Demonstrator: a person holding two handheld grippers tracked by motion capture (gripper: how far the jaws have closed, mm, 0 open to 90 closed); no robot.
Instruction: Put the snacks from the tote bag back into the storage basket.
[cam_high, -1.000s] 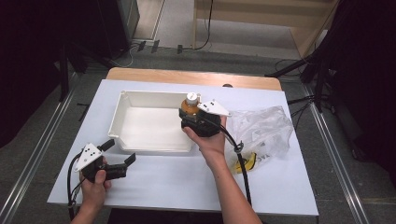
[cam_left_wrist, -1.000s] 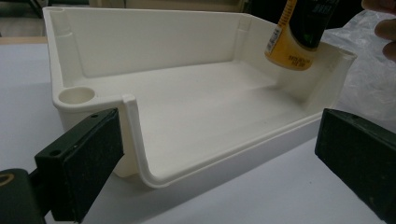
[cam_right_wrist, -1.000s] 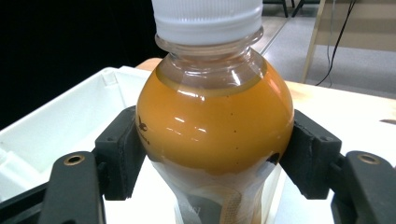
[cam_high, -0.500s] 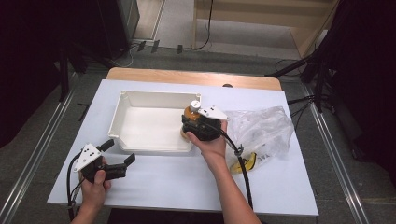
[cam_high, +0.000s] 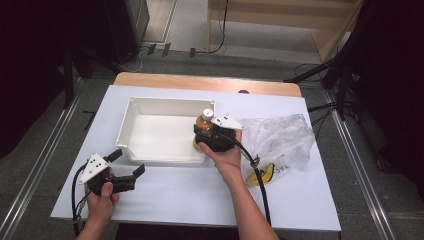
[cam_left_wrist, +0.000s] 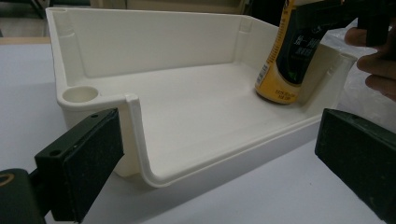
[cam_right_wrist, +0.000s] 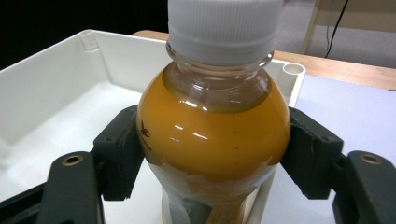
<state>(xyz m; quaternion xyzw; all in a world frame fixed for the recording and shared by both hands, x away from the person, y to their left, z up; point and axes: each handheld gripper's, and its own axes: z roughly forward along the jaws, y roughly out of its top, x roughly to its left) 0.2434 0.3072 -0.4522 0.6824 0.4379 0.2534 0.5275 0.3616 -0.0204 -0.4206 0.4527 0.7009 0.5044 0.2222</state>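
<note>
An orange drink bottle (cam_high: 204, 120) with a white cap stands upright in the near right corner of the white tray (cam_high: 165, 101). My right gripper (cam_high: 204, 129) is shut on it; in the right gripper view its black pads (cam_right_wrist: 119, 149) press both sides of the bottle (cam_right_wrist: 215, 135) below the shoulder. In the left gripper view the bottle (cam_left_wrist: 285, 60) has its base down at the tray floor (cam_left_wrist: 196, 112). My left gripper (cam_high: 129, 162) lies on the table in front of the tray's near left corner, open, with nothing between its jaws (cam_left_wrist: 219, 158).
A crumpled clear plastic bag (cam_high: 280, 137) lies right of the tray, with a yellow and black item (cam_high: 262, 175) at its near edge. A white sheet (cam_high: 200, 200) covers the table, and a wooden strip (cam_high: 205, 82) runs along its far side.
The right hand has brought the bottle down from above the tray's right rim into the tray's near right corner. The left gripper has stayed put.
</note>
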